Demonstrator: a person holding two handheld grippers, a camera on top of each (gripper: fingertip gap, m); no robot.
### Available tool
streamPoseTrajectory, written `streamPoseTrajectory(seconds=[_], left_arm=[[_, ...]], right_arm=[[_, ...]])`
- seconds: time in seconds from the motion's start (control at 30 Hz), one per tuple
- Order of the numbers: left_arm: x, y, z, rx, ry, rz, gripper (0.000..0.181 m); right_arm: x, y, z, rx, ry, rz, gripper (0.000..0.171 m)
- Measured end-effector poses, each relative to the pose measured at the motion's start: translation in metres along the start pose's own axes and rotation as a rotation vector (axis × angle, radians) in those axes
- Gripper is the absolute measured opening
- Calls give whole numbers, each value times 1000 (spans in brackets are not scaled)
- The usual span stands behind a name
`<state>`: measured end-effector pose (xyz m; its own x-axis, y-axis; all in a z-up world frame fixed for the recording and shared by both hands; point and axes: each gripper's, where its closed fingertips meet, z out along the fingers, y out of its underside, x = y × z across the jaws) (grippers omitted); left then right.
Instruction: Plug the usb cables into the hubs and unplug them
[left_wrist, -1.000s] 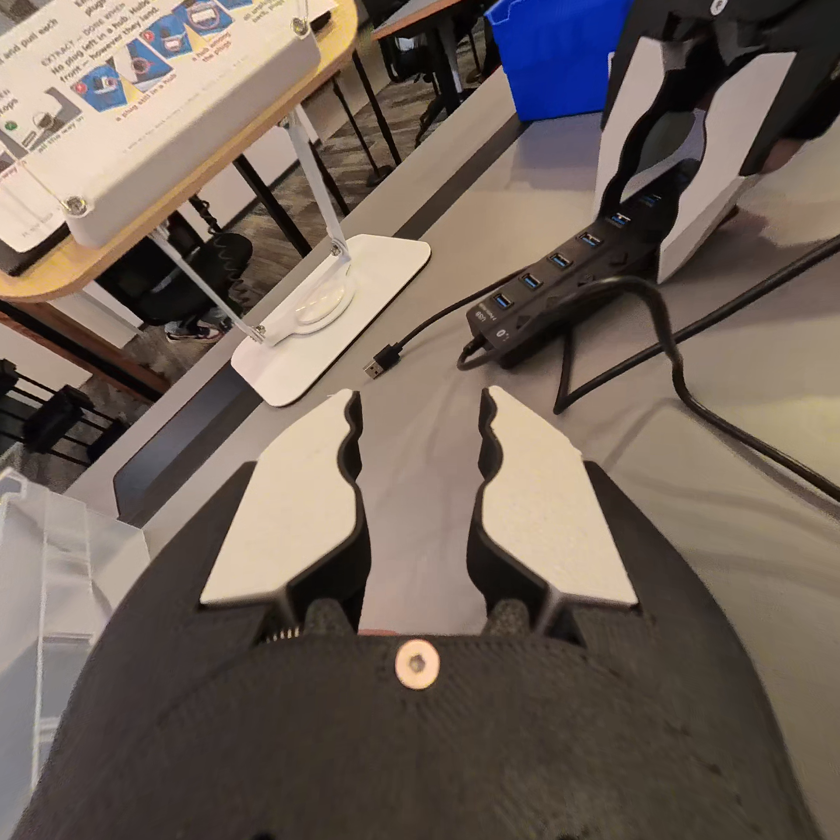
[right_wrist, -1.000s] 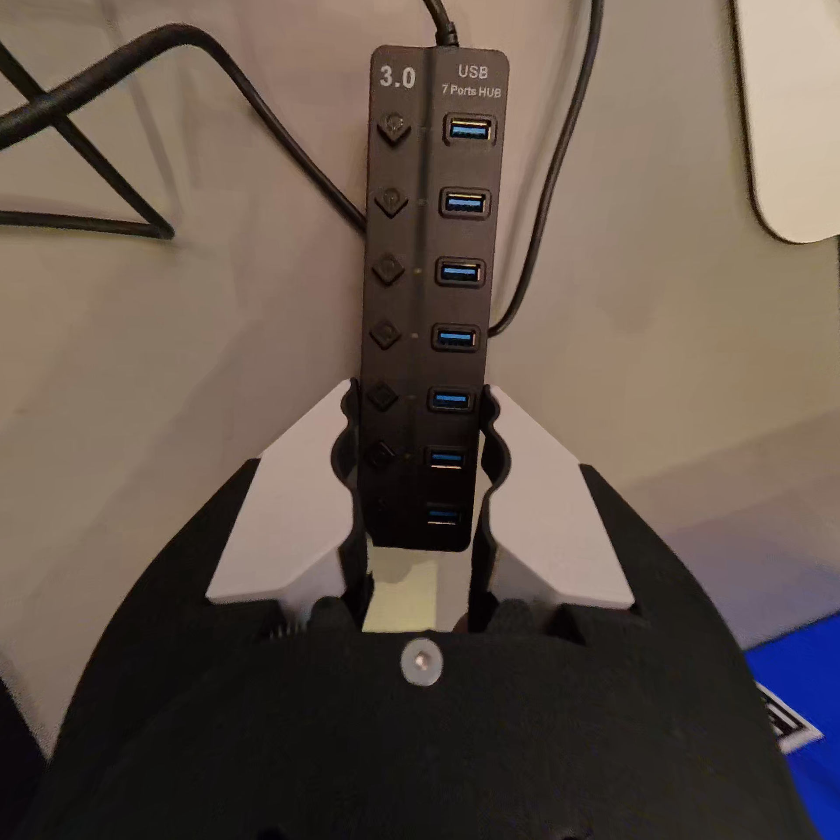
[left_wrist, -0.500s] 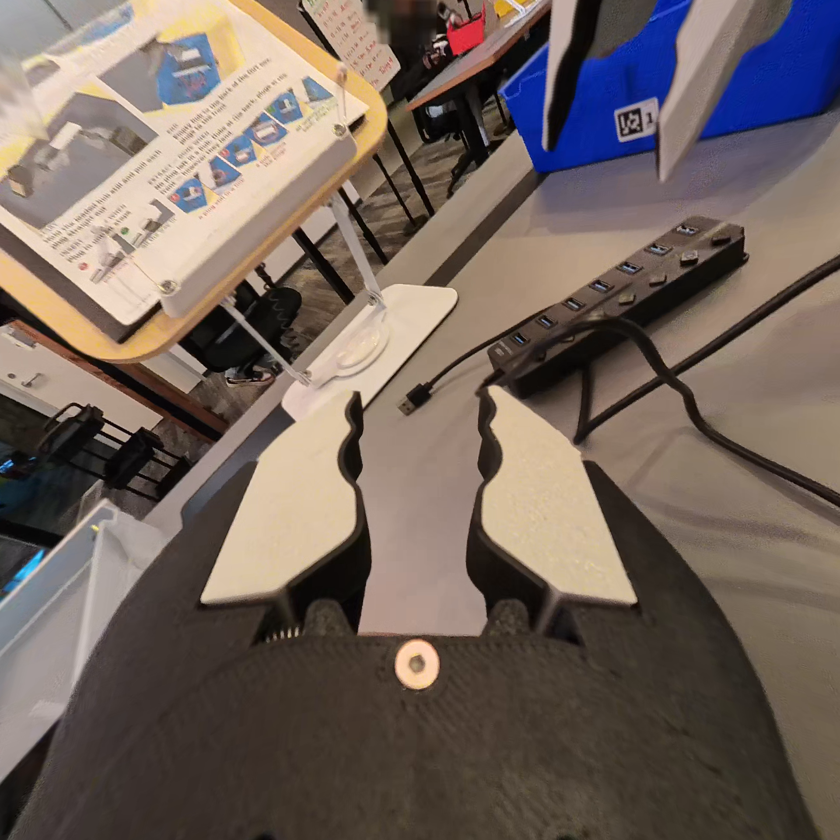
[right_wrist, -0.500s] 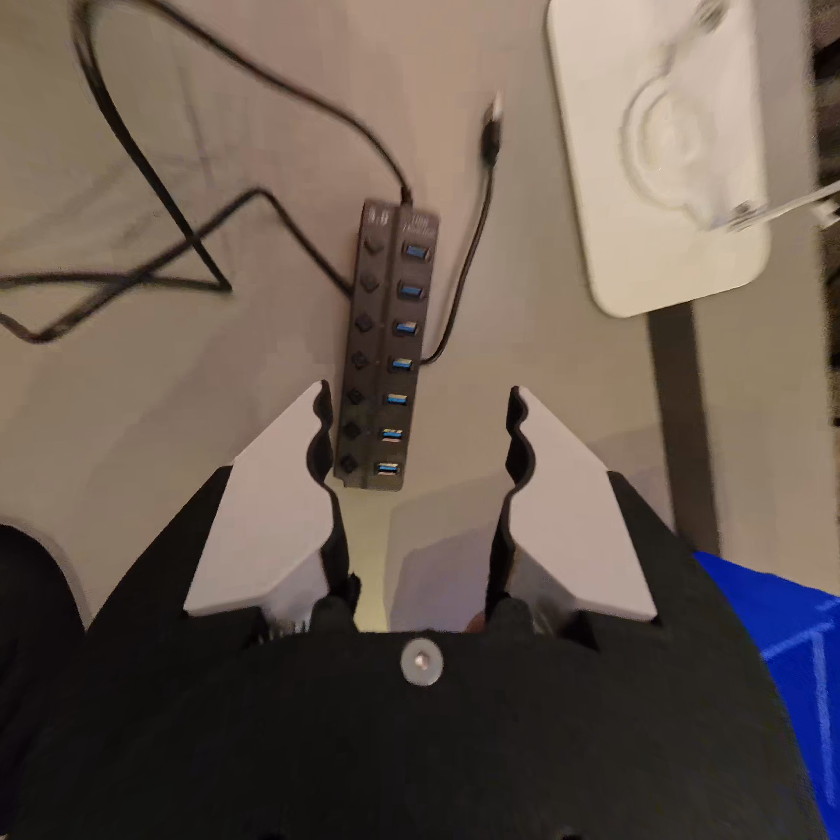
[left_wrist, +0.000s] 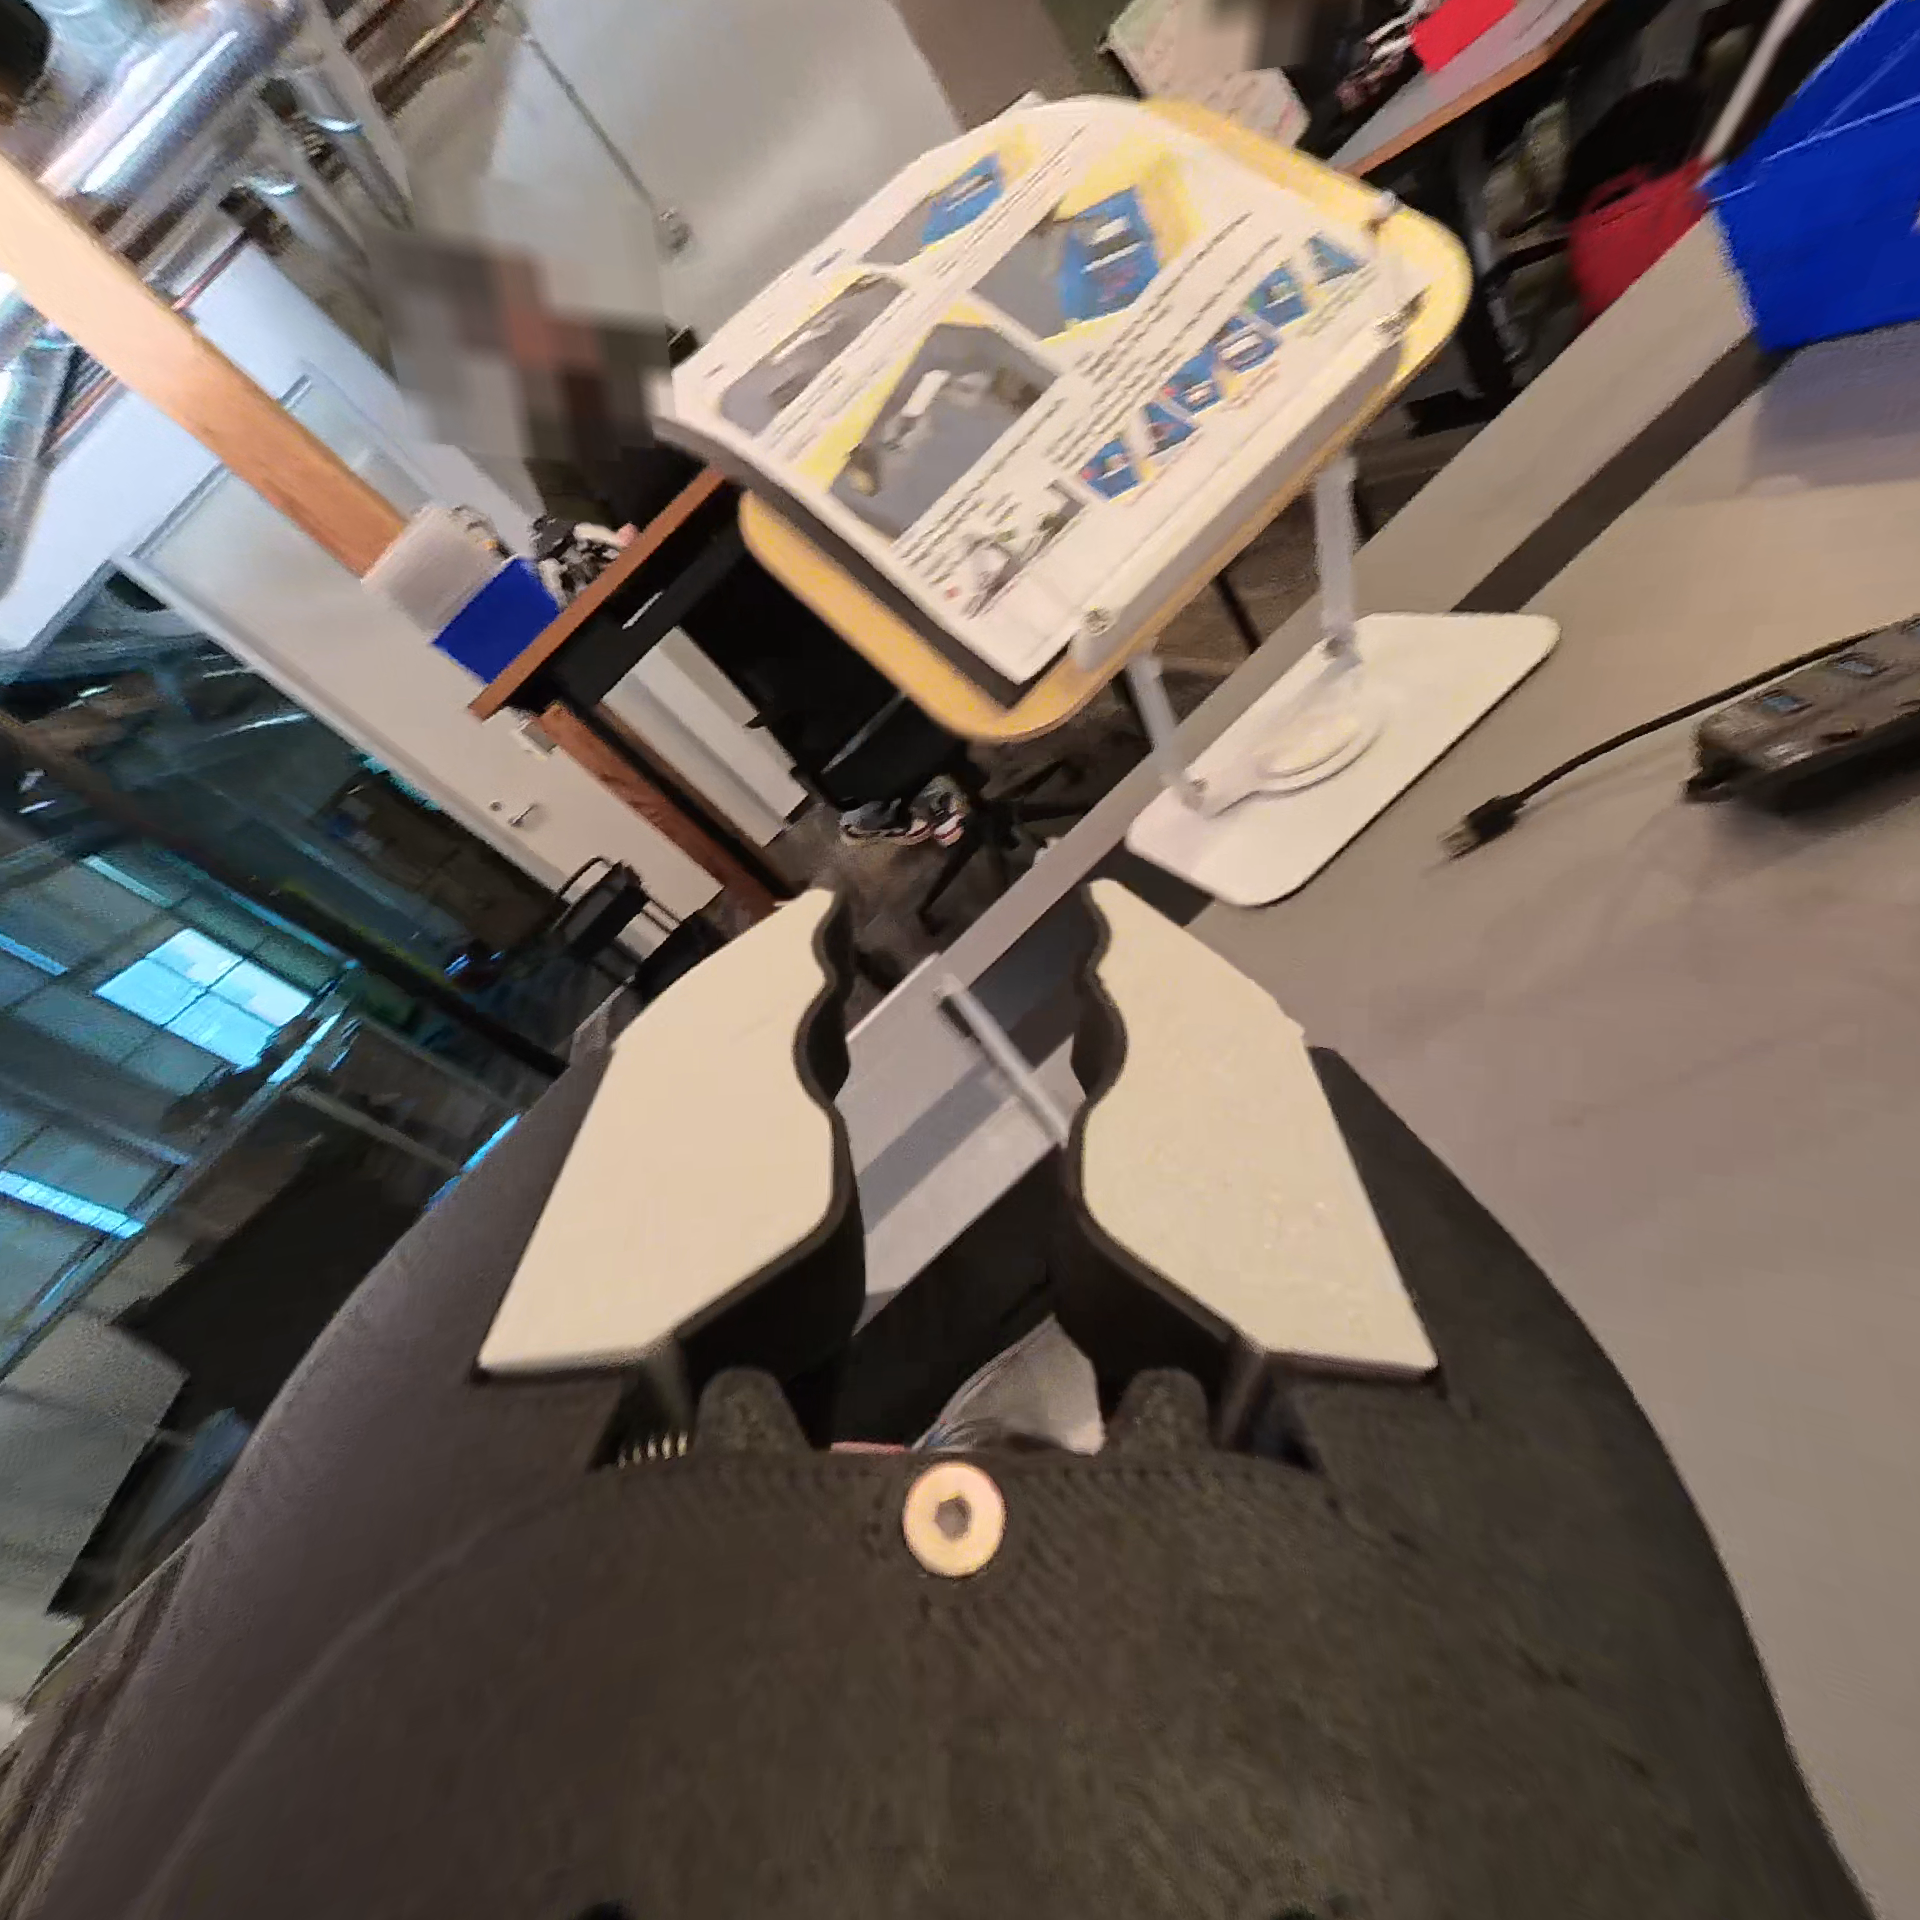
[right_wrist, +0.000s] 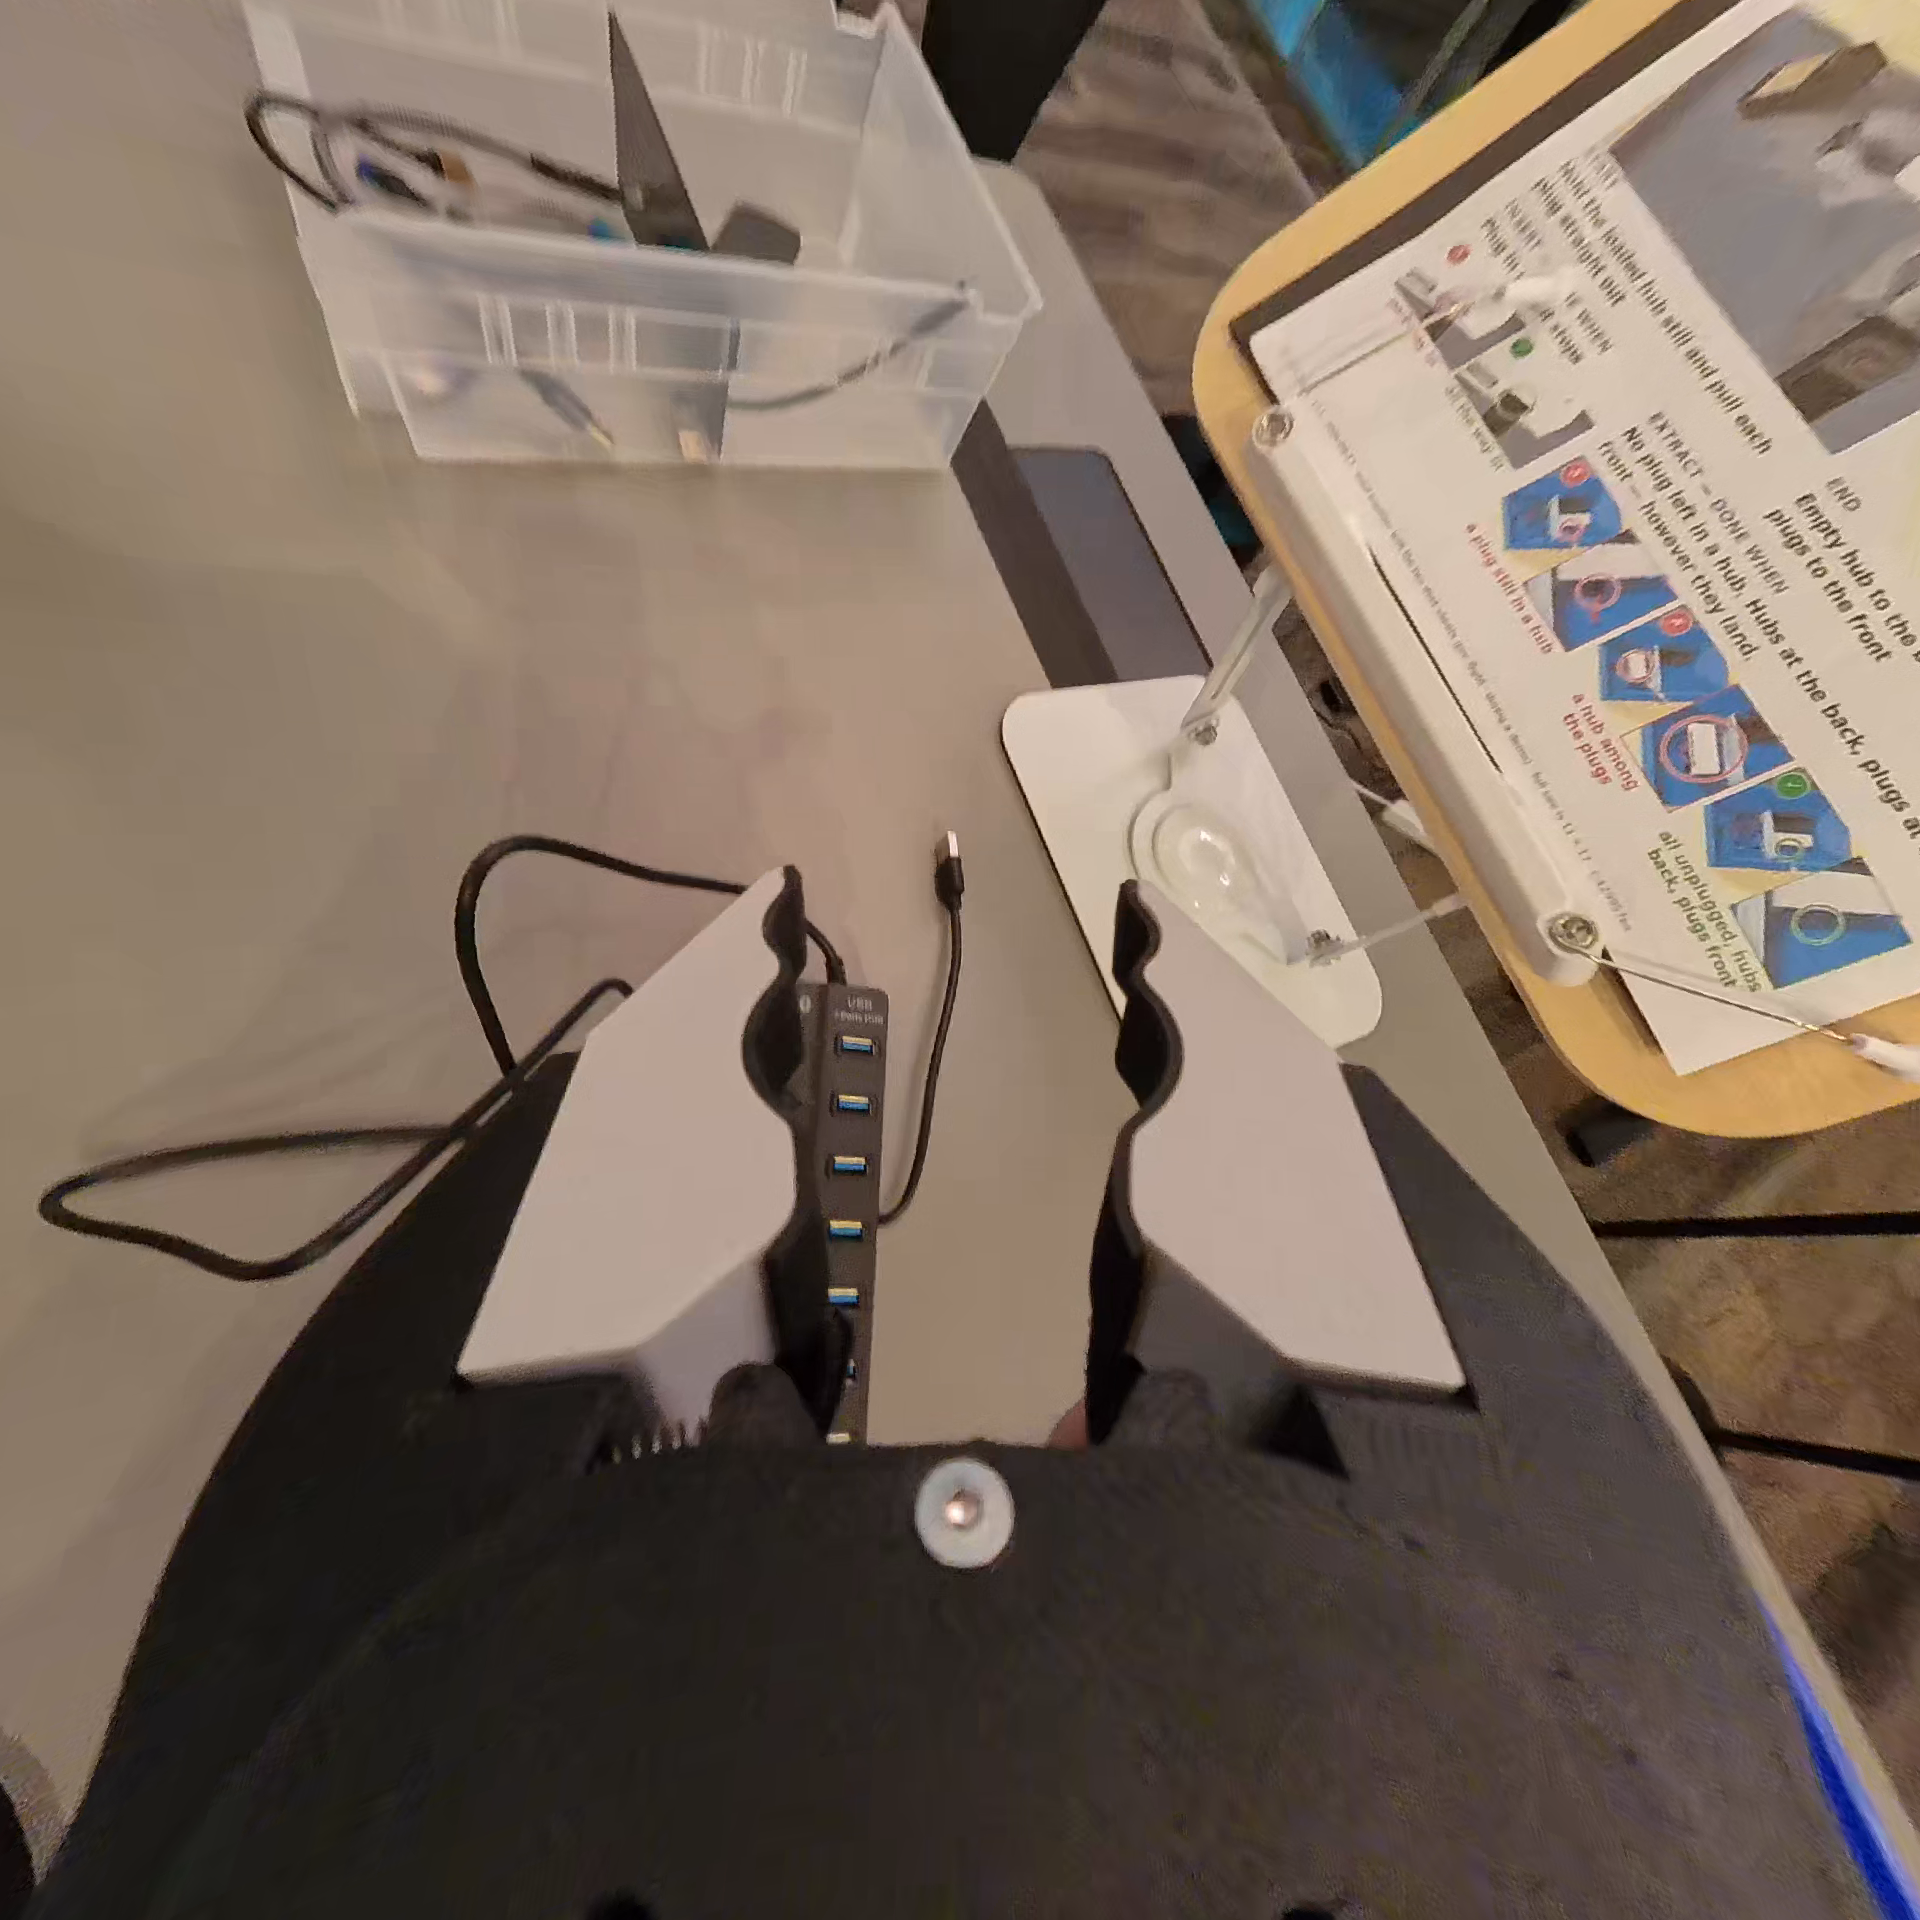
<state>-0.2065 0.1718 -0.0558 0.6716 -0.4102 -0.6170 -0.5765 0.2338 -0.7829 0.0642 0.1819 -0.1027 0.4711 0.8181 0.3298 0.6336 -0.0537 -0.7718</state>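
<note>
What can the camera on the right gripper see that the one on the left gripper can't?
Only the right wrist view shows the clear plastic bin with cables in it, and the hub's row of blue ports from above. Only the left wrist view shows the room beyond the table: other desks and a blue bin. Both show the black USB hub, its loose plug lying unplugged, the white stand base and the instruction sheet. Both grippers are open and empty.

The left gripper (left_wrist: 961, 914), its jaws apart and holding nothing, points past the edge of a grey table (left_wrist: 1621, 997). A white stand (left_wrist: 1351, 748) near that edge carries a tilted instruction sheet (left_wrist: 1049, 364). Farther right lie a black hub (left_wrist: 1813, 727) and a loose cable plug (left_wrist: 1481, 826); a blue bin (left_wrist: 1829, 229) sits beyond.
</note>
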Motion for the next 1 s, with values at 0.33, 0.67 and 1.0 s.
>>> streamPoseTrajectory(seconds=[0.33, 0.67, 1.0], left_arm=[[-50, 76, -27, -231, 24, 97, 28], [-50, 168, -22, -518, 288, 210, 42], [6, 174, -39, -558, 721, 220, 48]], right_arm=[[13, 24, 16, -30, 36, 16, 51], [7, 42, 33, -75, 13, -5, 48], [4, 51, 39, -96, -7, -9, 48]])
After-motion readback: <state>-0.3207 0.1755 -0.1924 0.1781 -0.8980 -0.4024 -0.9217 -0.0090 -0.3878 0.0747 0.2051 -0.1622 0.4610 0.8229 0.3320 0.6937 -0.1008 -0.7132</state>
